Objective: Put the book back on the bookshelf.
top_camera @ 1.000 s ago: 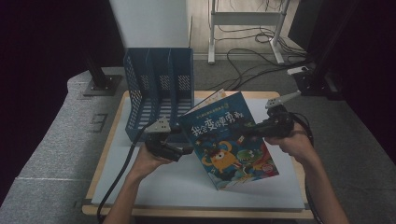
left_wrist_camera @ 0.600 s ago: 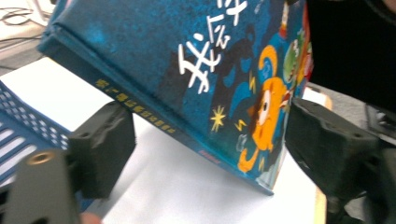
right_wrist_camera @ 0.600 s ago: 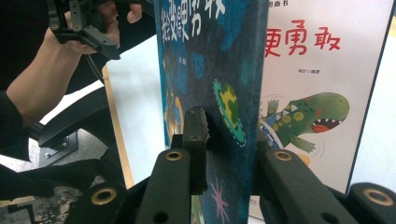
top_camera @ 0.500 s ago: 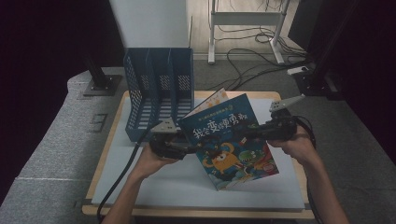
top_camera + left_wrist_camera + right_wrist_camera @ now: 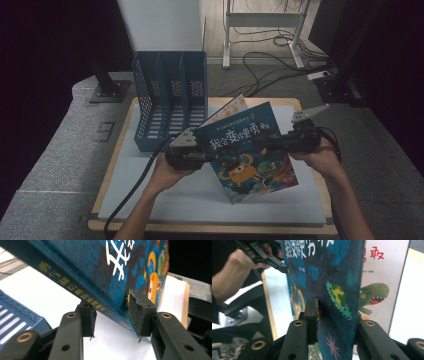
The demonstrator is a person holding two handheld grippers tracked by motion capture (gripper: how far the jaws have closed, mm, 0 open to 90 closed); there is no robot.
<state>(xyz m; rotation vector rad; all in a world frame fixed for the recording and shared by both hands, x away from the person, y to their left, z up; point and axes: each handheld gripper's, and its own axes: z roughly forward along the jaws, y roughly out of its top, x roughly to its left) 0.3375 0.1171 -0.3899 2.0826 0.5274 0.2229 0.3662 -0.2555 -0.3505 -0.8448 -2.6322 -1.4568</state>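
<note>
A dark blue picture book (image 5: 250,150) with white lettering stands tilted above the white board, held between both grippers. My left gripper (image 5: 202,157) is at the book's spine edge. In the left gripper view its jaws (image 5: 113,315) have just been closing, and both pads now touch the book (image 5: 100,270), one under the spine and one on the cover. My right gripper (image 5: 272,142) grips the opposite edge. Its jaws (image 5: 334,315) have just been opening a little, with the near pad still against the cover (image 5: 332,277).
A blue three-slot file rack (image 5: 170,95) stands at the board's back left. A second, white-covered book (image 5: 377,290) with a green dinosaur sits just behind the blue one. The white board (image 5: 200,200) lies on a wooden tabletop, and cables trail on the floor beyond.
The left gripper has moved up to the book's spine and its jaws have closed onto it. The book has shifted slightly. The right hand has barely moved.
</note>
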